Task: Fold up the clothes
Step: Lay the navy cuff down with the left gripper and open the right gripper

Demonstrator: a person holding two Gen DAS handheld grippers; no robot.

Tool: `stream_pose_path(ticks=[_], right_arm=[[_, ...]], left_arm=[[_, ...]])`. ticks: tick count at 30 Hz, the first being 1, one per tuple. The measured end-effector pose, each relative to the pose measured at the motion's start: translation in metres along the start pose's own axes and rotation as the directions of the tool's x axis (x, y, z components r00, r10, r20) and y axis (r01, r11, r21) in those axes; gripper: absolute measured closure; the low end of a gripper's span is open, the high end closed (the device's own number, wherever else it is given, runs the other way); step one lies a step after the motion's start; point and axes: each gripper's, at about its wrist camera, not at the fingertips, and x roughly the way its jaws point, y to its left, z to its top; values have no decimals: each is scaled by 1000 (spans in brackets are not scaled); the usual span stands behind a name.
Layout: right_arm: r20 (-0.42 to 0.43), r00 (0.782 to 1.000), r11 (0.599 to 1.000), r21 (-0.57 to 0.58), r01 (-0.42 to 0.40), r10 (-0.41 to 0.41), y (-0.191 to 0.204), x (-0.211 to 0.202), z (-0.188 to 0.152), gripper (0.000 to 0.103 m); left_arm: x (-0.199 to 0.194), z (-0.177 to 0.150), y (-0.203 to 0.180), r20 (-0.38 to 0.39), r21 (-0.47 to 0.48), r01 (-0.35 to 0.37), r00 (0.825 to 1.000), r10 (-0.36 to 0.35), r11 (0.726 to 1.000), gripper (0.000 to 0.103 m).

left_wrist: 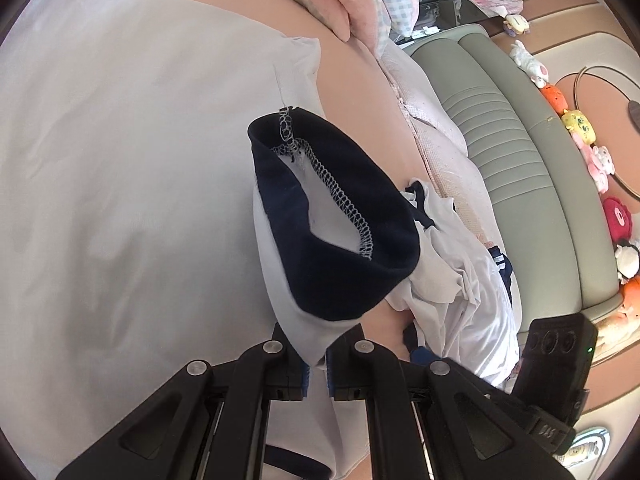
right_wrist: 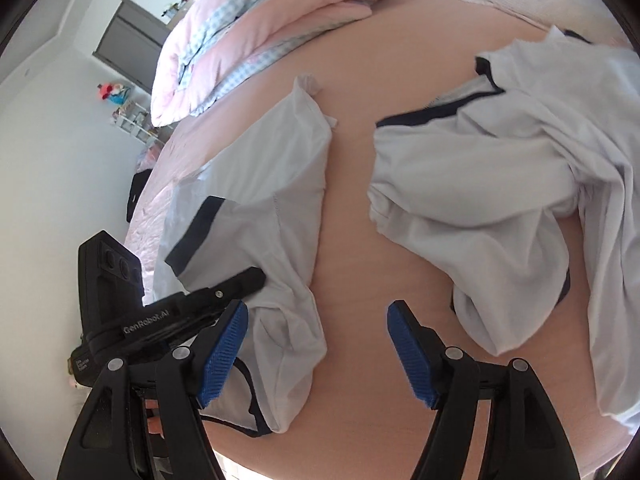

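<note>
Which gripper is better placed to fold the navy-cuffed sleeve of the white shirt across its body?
Left. The left gripper is already shut on the white shirt's navy-cuffed sleeve; the right gripper is open over bare pink bedsheet, holding nothing.

hidden: shirt [left_wrist: 132,152] fabric inside left tongs [left_wrist: 316,364] — cut off | crumpled pile [right_wrist: 520,184] — right edge crops it

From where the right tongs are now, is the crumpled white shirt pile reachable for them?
Probably yes. The right tongs stand open and empty over bare pink sheet, and the crumpled white shirt pile lies just to their right with nothing between. The left tongs, shut on the sleeve, sit on the other side.
</note>
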Motion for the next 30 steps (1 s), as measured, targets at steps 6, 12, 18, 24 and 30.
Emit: stream_pose_path(ticks=[6, 12, 18, 24, 30], right_arm=[[-55, 998, 1000, -23, 5, -6, 3, 17, -15, 47], [-68, 998, 999, -50, -16, 12, 12, 28, -17, 47], [-51, 998, 998, -48, 26, -28, 16, 36, -18, 68], [-81, 996, 995, -99, 16, -24, 27, 39, -25, 94], [-11, 993, 979, -170, 112, -116, 36, 29, -27, 98]], left_arm=[[-1, 1, 7, 4, -30, 5, 1000, -5, 1000, 99], [-6, 0, -4, 3, -41, 2, 1000, -2, 999, 99], [-8, 2, -7, 1, -46, 5, 1000, -5, 999, 99], [-18, -1, -12, 20, -10, 7, 1000, -7, 1000, 99], [-25, -4, -15, 67, 8, -9, 998, 8, 1000, 99]])
